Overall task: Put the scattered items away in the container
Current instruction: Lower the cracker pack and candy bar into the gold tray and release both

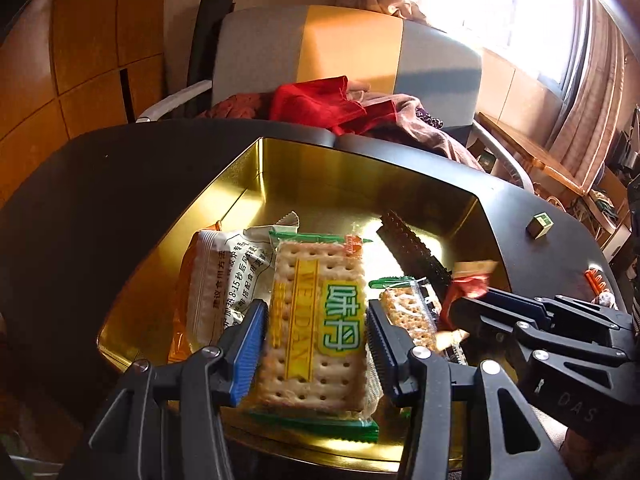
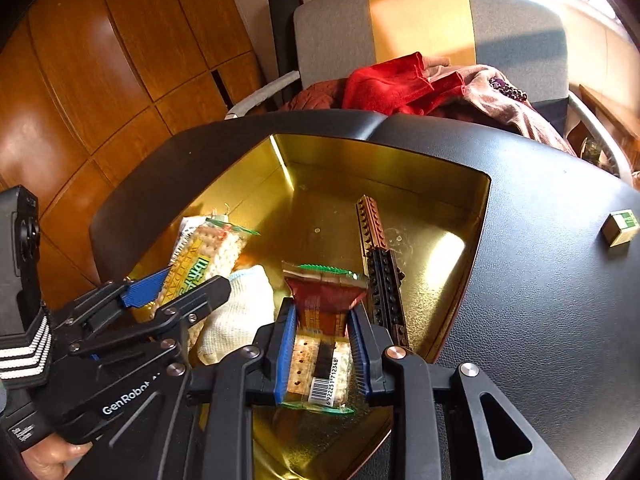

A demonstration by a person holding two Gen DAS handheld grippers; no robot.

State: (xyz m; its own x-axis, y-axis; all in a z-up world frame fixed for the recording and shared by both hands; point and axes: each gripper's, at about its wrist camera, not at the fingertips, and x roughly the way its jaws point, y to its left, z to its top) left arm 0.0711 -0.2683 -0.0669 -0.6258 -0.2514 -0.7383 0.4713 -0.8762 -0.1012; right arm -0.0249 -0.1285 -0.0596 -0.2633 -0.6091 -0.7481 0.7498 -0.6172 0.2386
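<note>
The gold tin (image 2: 476,216) stands open on the tabletop. Inside lie a white snack packet (image 1: 224,276) at its left side and a long brick bar (image 2: 380,260), brown at the far end and black nearer. A large cracker pack (image 1: 316,320) with green ends is over the tin, upright between the left tongs. A smaller cracker pack (image 2: 324,344), perhaps with a red wrapper part, sits between the right tongs. A small green-and-white box (image 2: 620,226) remains outside on the tabletop.

The tin (image 2: 476,216) is polished gold metal, mirror-bright inside. At its 3 o'clock the surface (image 2: 540,280) looks like matt black leatherette with a fine grain. The cracker packet (image 1: 316,320) and the smaller packet (image 2: 320,320) wear glossy clear plastic film. The gripper (image 1: 316,344) is matt black plastic with ribbed blue pads (image 1: 248,352). At 12 o'clock, the chair (image 2: 516,32) is woven grey cloth; the wall panels (image 2: 100,60) are varnished glossy wood
</note>
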